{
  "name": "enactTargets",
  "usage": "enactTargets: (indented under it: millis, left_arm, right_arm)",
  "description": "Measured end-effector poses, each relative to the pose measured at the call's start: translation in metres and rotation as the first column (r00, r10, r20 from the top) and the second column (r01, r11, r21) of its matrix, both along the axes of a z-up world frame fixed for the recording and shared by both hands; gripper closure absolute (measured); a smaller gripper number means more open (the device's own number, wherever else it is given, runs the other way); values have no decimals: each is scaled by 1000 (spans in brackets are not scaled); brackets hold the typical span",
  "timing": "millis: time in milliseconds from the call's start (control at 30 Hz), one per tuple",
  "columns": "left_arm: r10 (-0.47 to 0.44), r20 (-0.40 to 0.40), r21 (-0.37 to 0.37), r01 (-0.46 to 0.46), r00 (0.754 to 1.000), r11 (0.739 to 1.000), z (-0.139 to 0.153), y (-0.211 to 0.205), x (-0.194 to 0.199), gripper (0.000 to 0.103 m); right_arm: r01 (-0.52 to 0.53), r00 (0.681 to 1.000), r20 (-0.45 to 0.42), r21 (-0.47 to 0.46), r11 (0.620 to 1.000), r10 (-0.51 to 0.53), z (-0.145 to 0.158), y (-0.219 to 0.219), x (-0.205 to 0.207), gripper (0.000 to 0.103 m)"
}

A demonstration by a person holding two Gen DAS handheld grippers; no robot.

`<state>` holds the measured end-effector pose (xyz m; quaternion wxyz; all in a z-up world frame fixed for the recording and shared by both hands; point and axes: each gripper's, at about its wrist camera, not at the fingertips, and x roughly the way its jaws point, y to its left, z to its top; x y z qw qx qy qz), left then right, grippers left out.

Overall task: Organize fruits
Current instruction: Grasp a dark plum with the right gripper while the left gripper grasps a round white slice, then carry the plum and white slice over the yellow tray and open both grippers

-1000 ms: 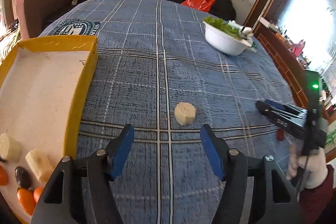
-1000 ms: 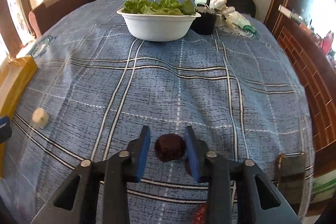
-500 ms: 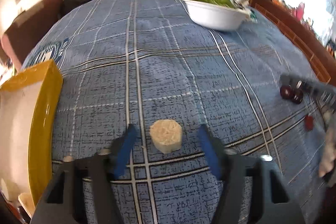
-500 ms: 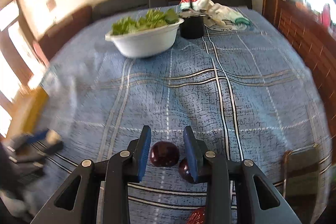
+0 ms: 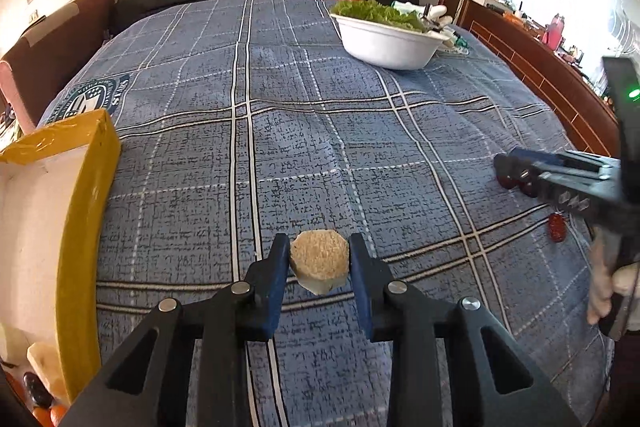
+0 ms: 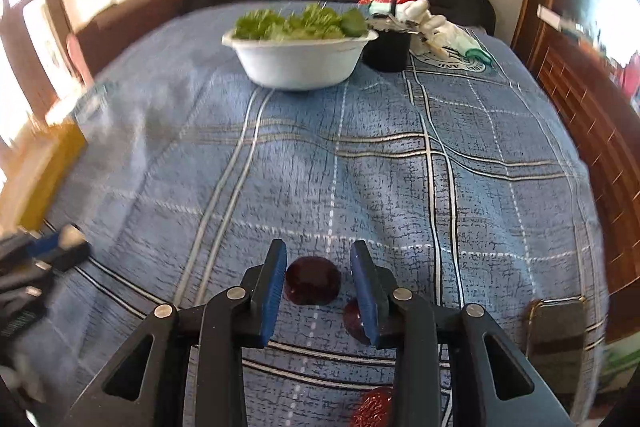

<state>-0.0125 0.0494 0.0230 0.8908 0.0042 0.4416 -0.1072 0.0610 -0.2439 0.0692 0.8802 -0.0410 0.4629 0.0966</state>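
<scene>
Two blue-padded grippers work over the blue plaid cloth (image 5: 304, 131). Far left stands the yellow-rimmed cardboard tray (image 5: 86, 211). The left gripper (image 5: 319, 267) is clamped on a pale round banana slice (image 5: 319, 259). The right gripper (image 6: 319, 281) straddles a dark purple round fruit (image 6: 312, 285), its right pad clear of it.

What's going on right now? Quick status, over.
Left hand-held gripper shut on pale banana chunk. Right hand-held gripper around dark round plum. Nothing blocking.

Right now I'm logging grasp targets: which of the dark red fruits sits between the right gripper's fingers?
The rounder dark plum, centred between the right gripper fingers. The second plum lies partly behind the right finger; the textured red fruit lies nearer the camera.
</scene>
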Motion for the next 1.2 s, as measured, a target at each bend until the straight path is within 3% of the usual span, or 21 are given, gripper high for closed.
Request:
enactTargets:
  millis: [100, 200, 433, 733, 1200]
  left_arm:
    - [7, 14, -1, -7, 1000, 1000, 7, 5, -11, 74]
    - [20, 21, -20, -20, 1000, 1000, 14, 13, -19, 74]
    - [66, 65, -70, -61, 996, 996, 40, 40, -50, 74]
    - [132, 165, -148, -108, 977, 983, 89, 72, -102, 74]
    - [198, 322, -201, -137, 926, 970, 154, 99, -191, 74]
  right_arm:
    - [-29, 1000, -2, -94, 995, 29, -4, 12, -3, 70]
    - [-41, 999, -8, -96, 995, 40, -1, 15, -9, 73]
    - [-40, 998, 42, 30, 999, 38, 31, 16, -45, 73]
    - [-122, 983, 156, 147, 981, 99, 88, 56, -115, 72]
    - [-219, 936, 320, 208, 953, 145, 142, 95, -211, 72]
